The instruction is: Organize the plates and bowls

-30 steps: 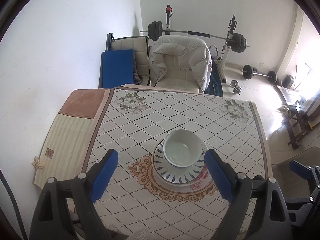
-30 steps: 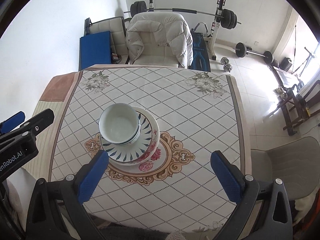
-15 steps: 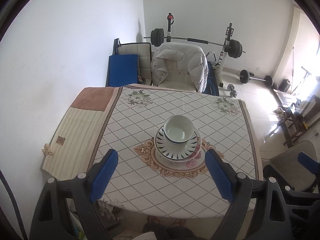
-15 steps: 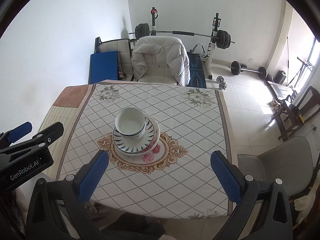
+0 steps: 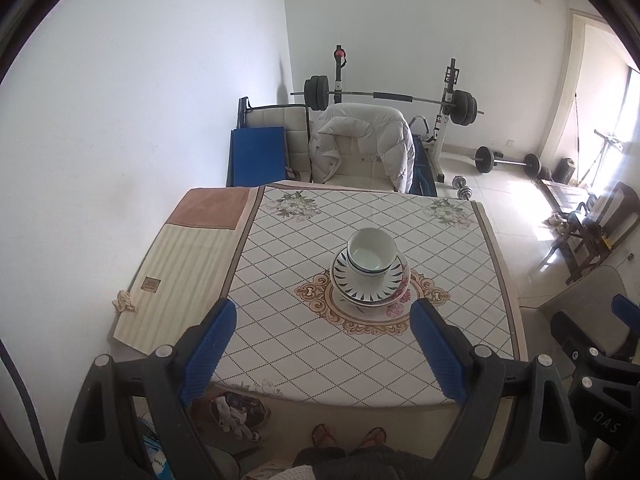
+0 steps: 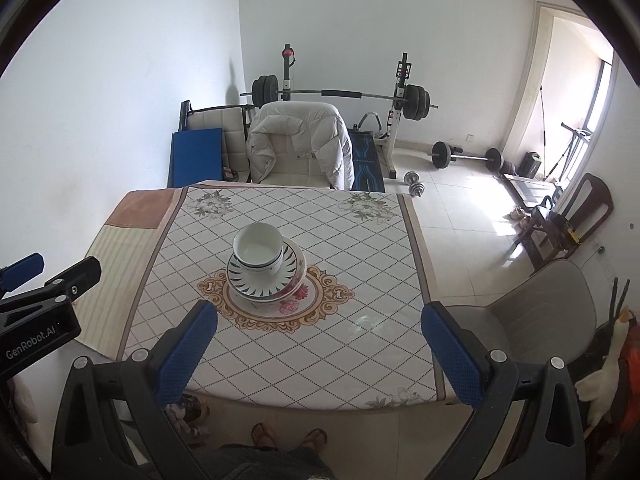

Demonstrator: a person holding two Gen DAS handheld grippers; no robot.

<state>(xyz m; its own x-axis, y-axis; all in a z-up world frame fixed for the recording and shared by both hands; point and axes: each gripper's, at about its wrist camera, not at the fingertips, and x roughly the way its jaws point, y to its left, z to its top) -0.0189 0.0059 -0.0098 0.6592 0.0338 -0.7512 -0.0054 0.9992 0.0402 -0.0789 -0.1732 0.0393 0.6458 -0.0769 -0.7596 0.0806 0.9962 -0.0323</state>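
Note:
A white bowl point(image 5: 370, 254) with a dark rim stripe sits on a stack of plates point(image 5: 370, 286) at the middle of the table point(image 5: 304, 340): a leaf-patterned plate on top, a rose-patterned plate under it. The same bowl point(image 6: 258, 249) and plates point(image 6: 266, 285) show in the right wrist view. My left gripper point(image 5: 326, 354) is open and empty, high above the table's near edge, well back from the stack. My right gripper point(image 6: 320, 354) is open and empty, also high above the near edge.
A chair with a white jacket point(image 5: 362, 148) stands behind the table. A barbell rack point(image 5: 394, 98) and loose weights point(image 5: 506, 160) are at the back. A grey chair point(image 6: 536, 312) stands to the table's right. The person's feet point(image 6: 288, 436) are below the near edge.
Both grippers have pulled up and back from the stack, so the table looks smaller and its near edge and the feet have come into view. The bowl and plates have not moved.

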